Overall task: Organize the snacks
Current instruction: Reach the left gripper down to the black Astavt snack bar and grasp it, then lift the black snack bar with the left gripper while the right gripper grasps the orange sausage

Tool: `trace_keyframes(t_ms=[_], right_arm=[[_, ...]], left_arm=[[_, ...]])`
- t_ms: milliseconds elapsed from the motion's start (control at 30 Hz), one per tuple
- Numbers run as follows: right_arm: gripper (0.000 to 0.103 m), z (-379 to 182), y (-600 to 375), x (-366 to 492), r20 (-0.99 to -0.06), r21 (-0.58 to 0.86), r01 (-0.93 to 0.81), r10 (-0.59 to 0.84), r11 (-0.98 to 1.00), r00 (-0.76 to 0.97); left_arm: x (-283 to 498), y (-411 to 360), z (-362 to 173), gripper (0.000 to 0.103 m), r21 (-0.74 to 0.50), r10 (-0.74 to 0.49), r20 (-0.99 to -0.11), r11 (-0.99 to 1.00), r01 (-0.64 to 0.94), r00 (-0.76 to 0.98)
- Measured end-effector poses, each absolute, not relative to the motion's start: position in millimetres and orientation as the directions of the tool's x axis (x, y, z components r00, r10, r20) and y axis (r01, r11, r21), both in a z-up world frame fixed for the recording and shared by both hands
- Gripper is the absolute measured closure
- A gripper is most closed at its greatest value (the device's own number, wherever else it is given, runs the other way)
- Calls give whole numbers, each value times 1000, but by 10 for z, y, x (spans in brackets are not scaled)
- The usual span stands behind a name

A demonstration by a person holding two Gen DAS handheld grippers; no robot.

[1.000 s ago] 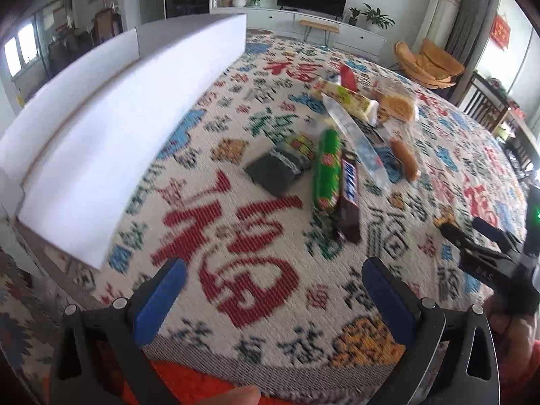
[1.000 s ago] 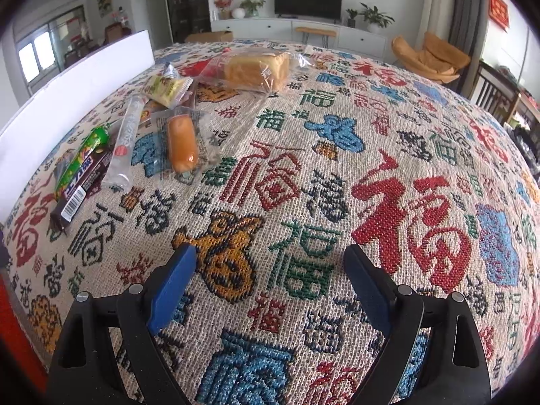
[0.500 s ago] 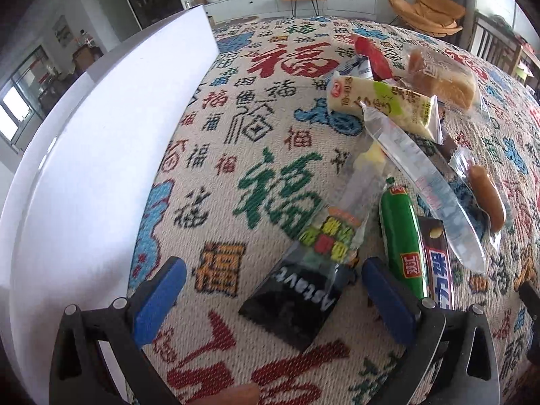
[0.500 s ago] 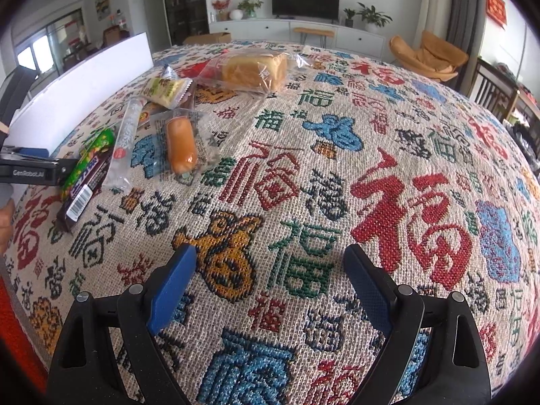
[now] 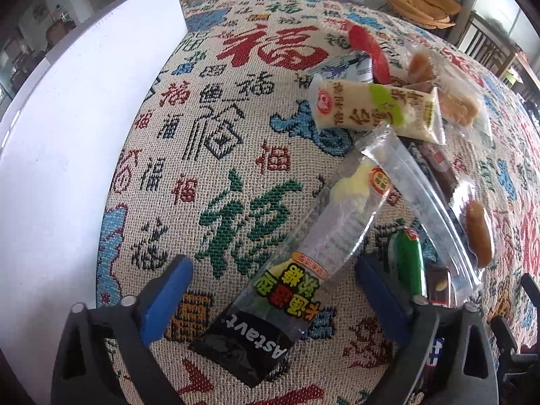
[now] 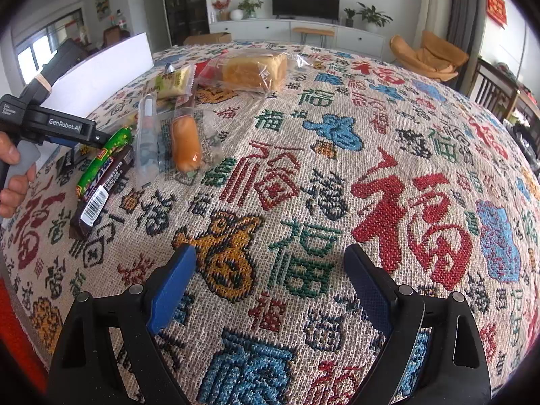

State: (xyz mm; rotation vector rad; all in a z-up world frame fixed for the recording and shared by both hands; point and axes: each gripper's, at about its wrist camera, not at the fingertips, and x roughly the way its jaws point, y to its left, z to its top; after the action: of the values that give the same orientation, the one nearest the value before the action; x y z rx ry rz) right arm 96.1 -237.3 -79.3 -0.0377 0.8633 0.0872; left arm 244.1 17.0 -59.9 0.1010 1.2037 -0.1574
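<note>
The tablecloth (image 6: pixel 337 175) is beige, woven with red, green, blue and black characters; the board (image 5: pixel 67 155) is plain white; one snack packet (image 5: pixel 270 307) is black with yellow-green lettering.

A table under a woven patterned cloth (image 6: pixel 337 175) carried wrapped snacks: a black-ended packet (image 5: pixel 287 290), a green stick (image 6: pixel 104 155), a chocolate bar (image 6: pixel 101 189), a sausage (image 6: pixel 185 145), bread (image 6: pixel 253 71), and a white board (image 5: pixel 67 155).

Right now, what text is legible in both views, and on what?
"Astavt" (reads upside down): black end of the clear snack packet between the open left tongs.
"GenRobot.AI": side of those tongs' body, right view.
Repeated 福: woven tablecloth.
Barcode digits on the chocolate bar and other wrappers' print: too small.
</note>
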Motion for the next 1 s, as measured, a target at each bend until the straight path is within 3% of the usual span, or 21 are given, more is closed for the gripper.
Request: trace_keyframes(t_ms=[33,100,133,267,400,467,533,667,733,767,800,833,867,933,1000], right_arm=[[11,-795,-2373,963,-761,2,-92,61,996,646],[11,-796,-2369,958,-761,1,-92,60,996,646],[11,-795,-2371,956,-761,1,-92,60,996,646],[11,-796,-2369,962,-763,2,-97,65,995,643],[11,-754,-2422,1039,-798,30,-156,118,987,591],[15,-656,-2489,1181,-797,135,-186,218,973,563],[15,-495,-2441,1411,-789,186,-222,280,957,547],[17,-311,-2069,1981,-830,184,-334,328,924,452],[22,-344,-1890,2216,-864,174,-374,323,911,386],[31,-395,-1816,2305,-884,166,-386,310,907,350],[39,-473,-1750,2391,-905,164,-393,296,905,304],[41,-569,-1711,2443,-922,179,-397,294,900,251],[50,-625,-1692,2468,-929,187,-393,293,900,228],[56,-615,-1676,2442,-928,176,-411,290,895,233],[81,-514,-1749,2365,-916,205,-395,317,896,244]], left_arm=[[2385,155,-564,42,-8,-80,-928,981,195,365],[2251,138,-515,63,-3,-89,-924,974,226,373],[2180,158,-503,68,-7,-96,-924,972,235,371],[1726,447,-481,73,-62,-132,-930,976,208,343],[1277,759,-486,72,-50,-109,-938,982,184,330],[1218,809,-495,62,-3,-67,-936,983,184,346],[1238,776,-498,40,55,-17,-928,982,181,372],[1299,721,-551,33,50,-31,-921,979,196,389],[1357,752,-562,37,19,-53,-922,983,181,384],[1385,775,-560,42,-12,-76,-922,986,167,380],[1398,808,-549,55,-22,-80,-918,988,152,388],[1400,826,-536,75,-16,-72,-917,990,143,393],[1399,853,-519,78,-38,-91,-917,989,142,388],[1341,931,-467,90,-90,-134,-909,988,126,395],[1232,999,-399,90,-144,-176,-895,984,108,410]])
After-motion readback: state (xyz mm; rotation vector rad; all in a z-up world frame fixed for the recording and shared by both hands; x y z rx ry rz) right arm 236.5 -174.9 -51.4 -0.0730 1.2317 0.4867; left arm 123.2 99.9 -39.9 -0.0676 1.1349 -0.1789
